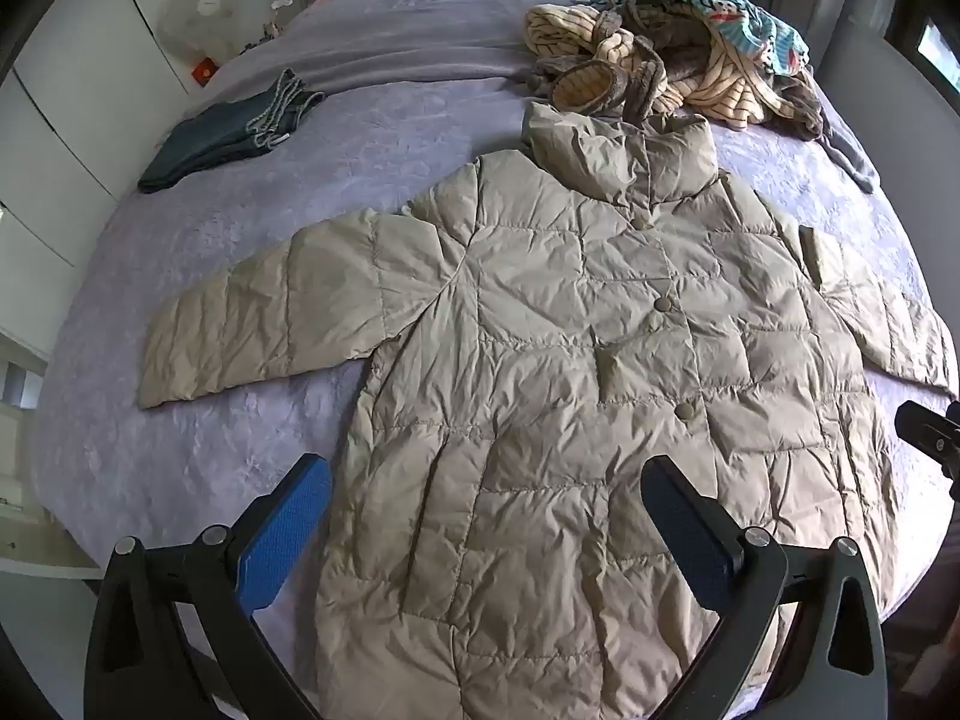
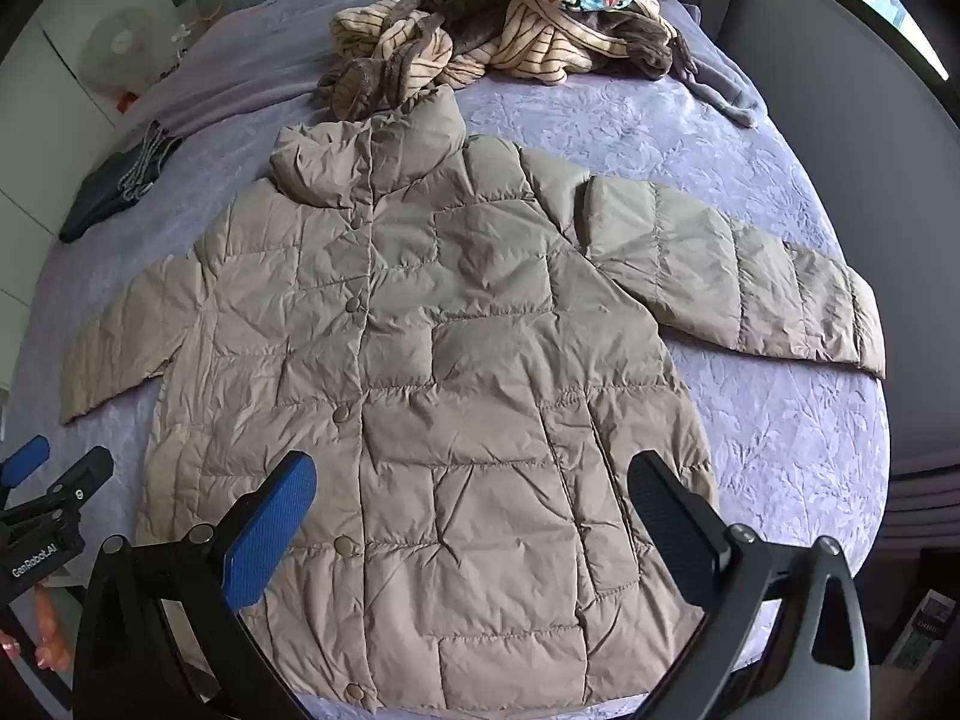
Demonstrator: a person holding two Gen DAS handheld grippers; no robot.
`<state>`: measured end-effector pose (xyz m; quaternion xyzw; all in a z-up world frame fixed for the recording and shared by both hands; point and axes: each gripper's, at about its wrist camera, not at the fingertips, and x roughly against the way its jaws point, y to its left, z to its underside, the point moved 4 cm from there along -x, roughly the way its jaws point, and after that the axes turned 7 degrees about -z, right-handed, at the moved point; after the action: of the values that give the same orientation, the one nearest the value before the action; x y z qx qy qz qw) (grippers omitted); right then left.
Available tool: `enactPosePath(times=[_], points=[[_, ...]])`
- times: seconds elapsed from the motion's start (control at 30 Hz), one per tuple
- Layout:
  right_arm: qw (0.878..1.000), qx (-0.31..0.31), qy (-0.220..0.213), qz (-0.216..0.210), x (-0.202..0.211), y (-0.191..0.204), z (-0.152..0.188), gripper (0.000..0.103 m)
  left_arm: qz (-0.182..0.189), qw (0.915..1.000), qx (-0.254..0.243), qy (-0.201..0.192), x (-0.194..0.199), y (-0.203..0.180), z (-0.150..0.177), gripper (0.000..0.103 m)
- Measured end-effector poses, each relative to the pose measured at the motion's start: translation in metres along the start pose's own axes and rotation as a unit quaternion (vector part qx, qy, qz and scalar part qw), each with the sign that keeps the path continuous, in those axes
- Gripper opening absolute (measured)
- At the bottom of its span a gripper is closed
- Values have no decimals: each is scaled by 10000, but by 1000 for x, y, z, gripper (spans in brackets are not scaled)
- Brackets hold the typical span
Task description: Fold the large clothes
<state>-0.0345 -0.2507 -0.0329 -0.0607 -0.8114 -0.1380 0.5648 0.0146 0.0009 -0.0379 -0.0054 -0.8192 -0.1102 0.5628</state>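
A beige quilted puffer jacket point(image 1: 540, 372) lies flat on the bed, front up, buttoned, collar away from me, both sleeves spread out to the sides. It also shows in the right wrist view point(image 2: 456, 372). My left gripper point(image 1: 486, 480) is open and empty, hovering above the jacket's lower left part. My right gripper point(image 2: 474, 480) is open and empty above the jacket's lower right part. The left gripper also shows at the left edge of the right wrist view point(image 2: 54, 480).
The bed has a lavender cover point(image 1: 198, 438). A pile of striped and colourful clothes point(image 1: 672, 60) lies beyond the collar. Folded dark jeans point(image 1: 222, 138) lie at the far left. A white fan point(image 1: 201, 12) and white cupboards stand left of the bed.
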Motion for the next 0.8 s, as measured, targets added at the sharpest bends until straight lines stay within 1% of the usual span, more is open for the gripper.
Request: enactPosePath(times=[0.13,0.27,0.43,0.47,0.53,0.7,0.8], points=[[10000,2,9,-4,0,0,0,103,-80,10000,-50,4,0,0,0,103],[10000,7,-2,-5,1,0,0,103,-61,10000,-69,2,2,0,1,103],[10000,-1,4,-9,1,0,1,103,27,10000,-76,26,0,0,-1,103],[10000,0,5,-6,1,0,1,103,104,9999,-5,-62,1,-4,2,103],[10000,-1,8,1,1,0,1,103,41,10000,-34,-40,0,-4,3,103],[10000,9,-1,-9,1,0,1,103,68,10000,-31,-27,0,-3,2,103],[10000,10,4,-4,1,1,1,103,23,10000,-51,34,-2,-3,3,103]])
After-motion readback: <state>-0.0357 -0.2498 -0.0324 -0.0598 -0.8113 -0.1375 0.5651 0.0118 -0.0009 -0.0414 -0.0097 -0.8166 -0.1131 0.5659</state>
